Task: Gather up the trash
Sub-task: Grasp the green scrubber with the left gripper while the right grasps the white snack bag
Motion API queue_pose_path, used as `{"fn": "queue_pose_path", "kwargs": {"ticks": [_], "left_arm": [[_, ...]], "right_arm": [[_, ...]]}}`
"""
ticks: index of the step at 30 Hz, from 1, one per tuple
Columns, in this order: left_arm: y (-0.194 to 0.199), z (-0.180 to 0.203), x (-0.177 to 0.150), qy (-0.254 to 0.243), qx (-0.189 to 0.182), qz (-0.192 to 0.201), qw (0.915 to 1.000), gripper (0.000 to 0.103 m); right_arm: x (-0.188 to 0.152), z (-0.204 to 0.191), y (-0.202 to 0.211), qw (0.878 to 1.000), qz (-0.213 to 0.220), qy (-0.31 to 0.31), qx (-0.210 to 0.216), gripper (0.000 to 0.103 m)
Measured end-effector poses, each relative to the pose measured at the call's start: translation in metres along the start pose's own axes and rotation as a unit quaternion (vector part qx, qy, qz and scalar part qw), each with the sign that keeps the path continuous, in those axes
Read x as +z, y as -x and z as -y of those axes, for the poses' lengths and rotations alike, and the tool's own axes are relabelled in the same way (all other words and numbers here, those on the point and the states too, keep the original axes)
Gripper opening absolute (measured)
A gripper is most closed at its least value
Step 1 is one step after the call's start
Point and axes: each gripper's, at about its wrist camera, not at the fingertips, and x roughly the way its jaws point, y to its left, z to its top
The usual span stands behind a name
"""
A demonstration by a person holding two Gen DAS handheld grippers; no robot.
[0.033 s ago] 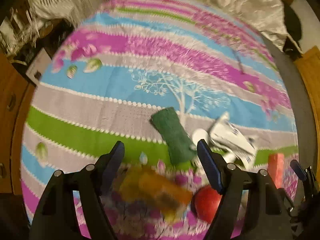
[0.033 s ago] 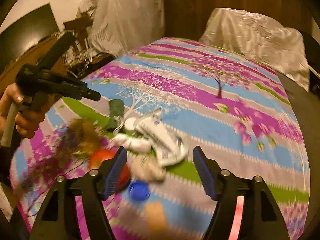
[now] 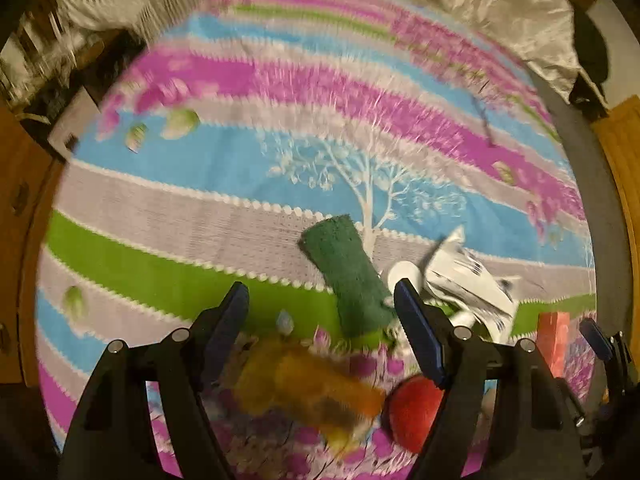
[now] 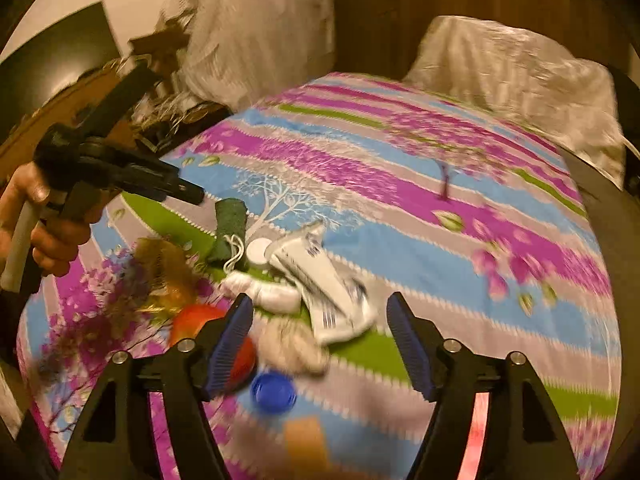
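Trash lies in a heap on a striped bedspread (image 3: 240,168). A dark green scrub pad (image 3: 348,276), a white squeezed tube (image 3: 468,276), a red round thing (image 3: 416,412) and a blurred orange-yellow wrapper (image 3: 304,388) show in the left wrist view. My left gripper (image 3: 320,320) is open and empty above the wrapper. In the right wrist view my right gripper (image 4: 320,332) is open and empty over the white tube (image 4: 324,276), a crumpled beige wad (image 4: 292,344) and a blue cap (image 4: 274,392). The left gripper (image 4: 176,188) shows there at the left, held by a hand.
The green pad (image 4: 230,232), the red round thing (image 4: 200,320) and a brown wrapper (image 4: 164,268) lie left of the tube. An orange card (image 4: 306,436) lies near the front. A white pillow (image 4: 512,80) sits at the bed's far end. Wooden furniture (image 3: 20,200) borders the left side.
Both views are more blurred now. The objects sit in nearly the same places and both grippers stay open.
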Motion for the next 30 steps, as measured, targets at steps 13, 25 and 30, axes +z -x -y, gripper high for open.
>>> {"fn": "queue_pose_path", "kwargs": {"ticks": [13,25,30], "left_arm": [[-0.074,-0.006,0.032,-0.011,0.004,-0.078,0.9969,0.070],[-0.044,0.001,0.024,-0.036,-0.020,-0.027,0.9988,0.009],[-0.004,0.000,0.008,-0.024,-0.057,0.013,0.9980,0.009]], "right_arm": [[0.014,0.014,-0.126,0.989,-0.120,0.078,0.039,0.066],[0.014,0.041,-0.066,0.988,-0.040,-0.055,0.137,0.034],[0.007,0.034,0.011,0.983,0.026,-0.079,0.161,0.034]]}}
